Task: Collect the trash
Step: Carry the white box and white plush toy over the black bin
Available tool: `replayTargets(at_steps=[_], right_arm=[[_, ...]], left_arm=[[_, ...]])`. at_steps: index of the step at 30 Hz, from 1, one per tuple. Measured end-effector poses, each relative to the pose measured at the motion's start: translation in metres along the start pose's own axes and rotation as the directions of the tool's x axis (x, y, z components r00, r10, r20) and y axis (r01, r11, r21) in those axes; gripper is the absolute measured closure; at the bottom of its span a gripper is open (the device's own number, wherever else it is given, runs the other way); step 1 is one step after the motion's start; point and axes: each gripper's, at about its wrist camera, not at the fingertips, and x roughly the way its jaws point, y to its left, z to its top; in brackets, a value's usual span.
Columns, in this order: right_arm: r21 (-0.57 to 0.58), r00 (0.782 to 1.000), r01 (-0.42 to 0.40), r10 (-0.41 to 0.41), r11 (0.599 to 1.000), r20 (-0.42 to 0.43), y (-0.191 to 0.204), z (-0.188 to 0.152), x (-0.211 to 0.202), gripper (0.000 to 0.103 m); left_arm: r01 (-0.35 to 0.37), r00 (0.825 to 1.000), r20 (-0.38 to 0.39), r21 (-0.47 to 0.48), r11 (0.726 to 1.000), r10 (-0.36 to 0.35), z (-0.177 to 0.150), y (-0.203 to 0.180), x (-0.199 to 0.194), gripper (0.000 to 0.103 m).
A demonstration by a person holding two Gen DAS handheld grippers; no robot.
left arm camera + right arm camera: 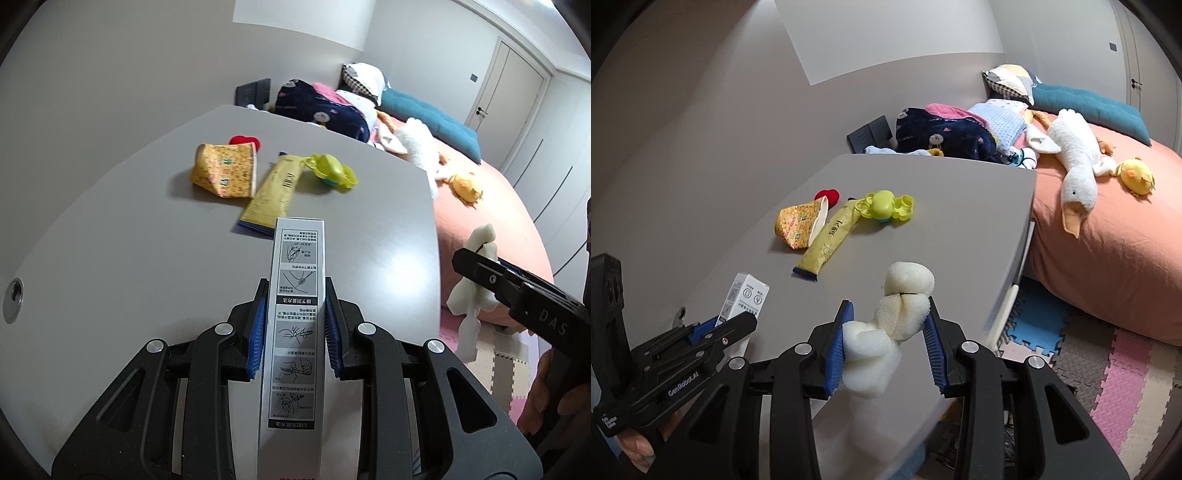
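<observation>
Between left fingers (295,332) instruction-printed box (295,295); "GenRobot.AI" housing (683,387); right fingers (886,343) pinching foam (882,332)

Even, dim indoor light; soft glare on the table (402,258) ahead; fisheye bending, dark corners, blur below the right gripper (886,343).

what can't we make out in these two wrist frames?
- Slim box, left wrist view: near end cut off by bottom edge.
- Foam piece, right wrist view: lower part blurred.
- Red item: mostly hidden behind yellow pouch.
- Box print: too small to read.
</observation>
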Motion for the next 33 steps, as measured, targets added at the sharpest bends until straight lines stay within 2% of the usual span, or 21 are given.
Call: replayTargets(at_steps=[6, 17, 33], right_arm=[[0.000, 1.000, -0.001, 0.001, 1.000, 0.005, -0.011, -0.014, -0.015, 0.063], [0.033, 0.998, 0.043, -0.045, 0.999, 0.047, -0.040, -0.032, -0.046, 0.062], [0.122, 0.987, 0.124, -0.135, 0.985, 0.088, -0.101, -0.057, -0.090, 0.061]], left_arm=[[0.032, 0.999, 0.005, 0.017, 0.999, -0.032, -0.009, -0.017, -0.003, 0.076], [0.051, 0.999, 0.002, 0.071, 0.996, -0.051, -0.021, -0.052, -0.005, 0.076], [0.134, 0.991, -0.034, 0.194, 0.972, -0.130, -0.040, -0.134, 0.002, 0.076]])
